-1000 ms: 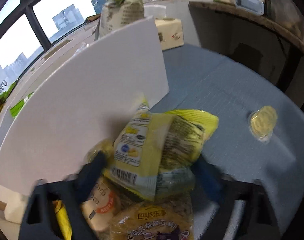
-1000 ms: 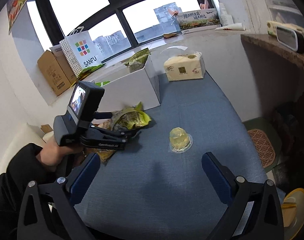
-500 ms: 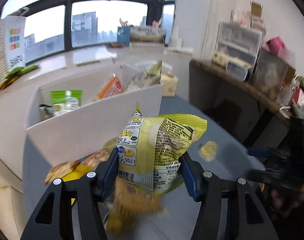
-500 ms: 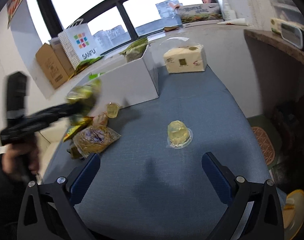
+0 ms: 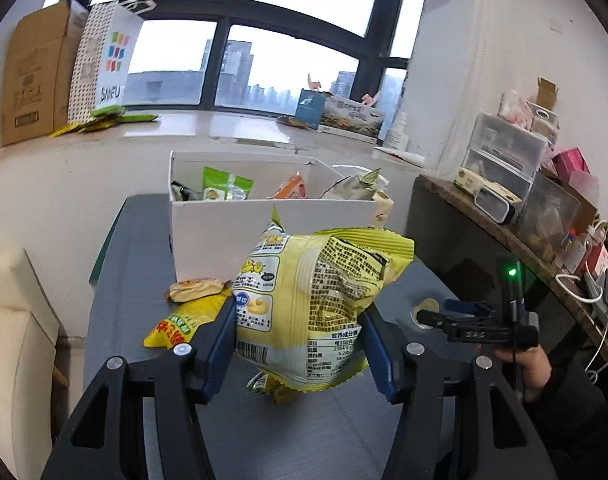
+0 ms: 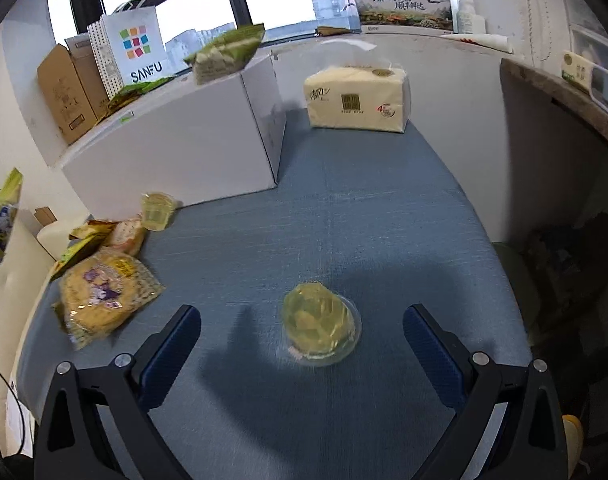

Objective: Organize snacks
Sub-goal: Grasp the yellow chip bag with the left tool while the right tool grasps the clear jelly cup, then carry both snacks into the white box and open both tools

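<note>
In the left wrist view my left gripper is shut on a yellow snack bag, held in the air in front of the white box, which holds several snack packets. The bag's edge shows at the far left of the right wrist view. A clear jelly cup stands on the blue table between the fingers of my right gripper. Its jaws are closing, and the pads stand well apart from the cup. The left wrist view shows the right gripper low beside that cup.
Loose snacks lie at the table's left edge: a chips bag, a small jelly cup, a round pastry and a yellow packet. A tissue pack stands behind the box. A cluttered wooden shelf runs along the right.
The left gripper has lifted the yellow bag off the snack pile and swung to face the box's open top. The right gripper has dropped closer to the jelly cup, its jaws slightly narrower.
</note>
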